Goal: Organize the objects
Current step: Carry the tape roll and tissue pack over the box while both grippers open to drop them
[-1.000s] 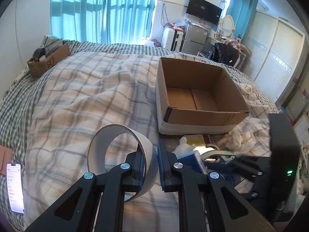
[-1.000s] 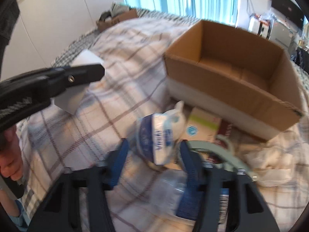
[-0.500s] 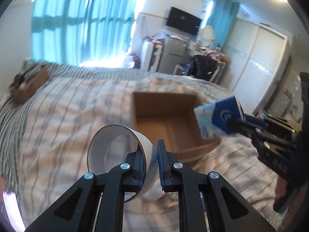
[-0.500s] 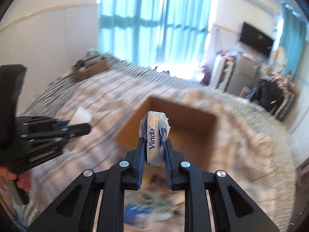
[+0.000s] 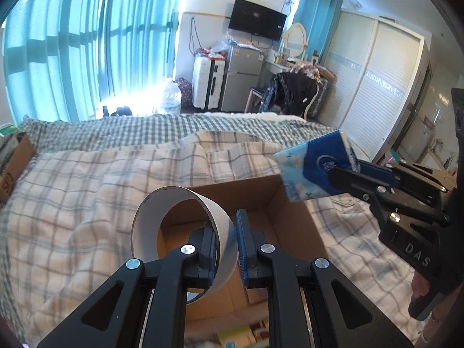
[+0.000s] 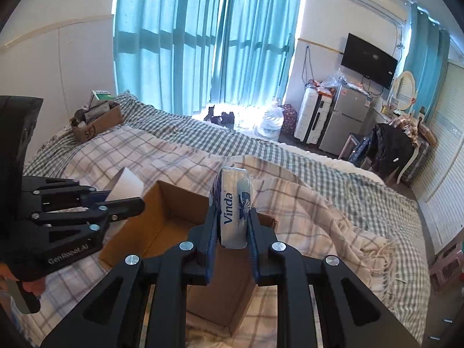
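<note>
My left gripper (image 5: 226, 249) is shut on the wall of a cardboard tape-roll ring (image 5: 177, 226) and holds it above the open cardboard box (image 5: 293, 226). The left gripper also shows in the right wrist view (image 6: 127, 200), over the box's left wall. My right gripper (image 6: 232, 232) is shut on a blue-and-white Vinda tissue pack (image 6: 233, 208) and holds it above the box (image 6: 162, 220). The pack shows in the left wrist view (image 5: 316, 168), over the box's far right corner. The box floor looks bare.
The box sits on a plaid blanket (image 6: 313, 203) on a bed. A smaller cardboard box of items (image 6: 97, 121) stands at the bed's far left corner. Several small packages (image 5: 235, 336) lie on the blanket in front of the box. Beyond the bed are a suitcase, fridge and chair.
Both grippers rose from the blanket and moved forward over the box. The right gripper closed on the tissue pack and lifted it. The left kept hold of the ring.
</note>
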A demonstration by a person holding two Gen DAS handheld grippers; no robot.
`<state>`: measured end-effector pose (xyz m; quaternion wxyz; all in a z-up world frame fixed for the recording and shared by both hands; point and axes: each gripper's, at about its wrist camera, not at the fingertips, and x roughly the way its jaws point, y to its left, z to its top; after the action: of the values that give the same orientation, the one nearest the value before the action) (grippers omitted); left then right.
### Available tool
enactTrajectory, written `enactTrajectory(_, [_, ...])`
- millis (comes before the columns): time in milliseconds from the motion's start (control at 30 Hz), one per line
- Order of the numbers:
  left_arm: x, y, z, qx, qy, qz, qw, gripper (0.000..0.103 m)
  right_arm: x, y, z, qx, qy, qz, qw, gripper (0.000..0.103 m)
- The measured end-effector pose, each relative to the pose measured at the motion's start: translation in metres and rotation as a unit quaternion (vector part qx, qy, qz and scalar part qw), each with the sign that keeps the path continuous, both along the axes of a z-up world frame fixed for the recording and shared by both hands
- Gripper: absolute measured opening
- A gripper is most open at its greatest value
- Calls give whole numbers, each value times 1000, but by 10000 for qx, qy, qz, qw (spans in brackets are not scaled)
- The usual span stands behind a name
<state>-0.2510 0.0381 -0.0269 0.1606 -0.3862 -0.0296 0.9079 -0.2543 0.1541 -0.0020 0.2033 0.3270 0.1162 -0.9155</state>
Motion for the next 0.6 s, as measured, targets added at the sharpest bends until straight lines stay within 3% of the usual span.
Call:
enactTrajectory(100, [-13, 3, -32, 38, -250, -38, 9997, 13, -16, 2, -34, -208, -353, 66, 9991, 18])
enactTrajectory(233, [-24, 11, -69, -238, -391, -143, 9988, 13, -34, 2, -81, -291, -775, 131, 9965, 19])
enactTrajectory(367, [-30, 14, -82, -201, -550, -203, 9981, 13, -44, 13, -91, -411, -884, 48, 9952, 22])
enactTrajectory(467, [-25, 17, -76, -232, -565, -267, 9978, 16, -39, 20, -81, -505, -734, -18, 9960, 45])
enactTrajectory(500, [-22, 18, -72, -263, -558, -259, 9978, 20, -35, 21, -78, -525, -677, -38, 9963, 51])
enactTrajectory(567, [-15, 18, -63, -354, -530, -204, 9978, 40, -27, 24, -68, -527, -571, -73, 9969, 51])
enactTrajectory(600, [-14, 18, -60, -403, -537, -181, 9976, 69, -24, 25, -63, -516, -529, -85, 9972, 51])
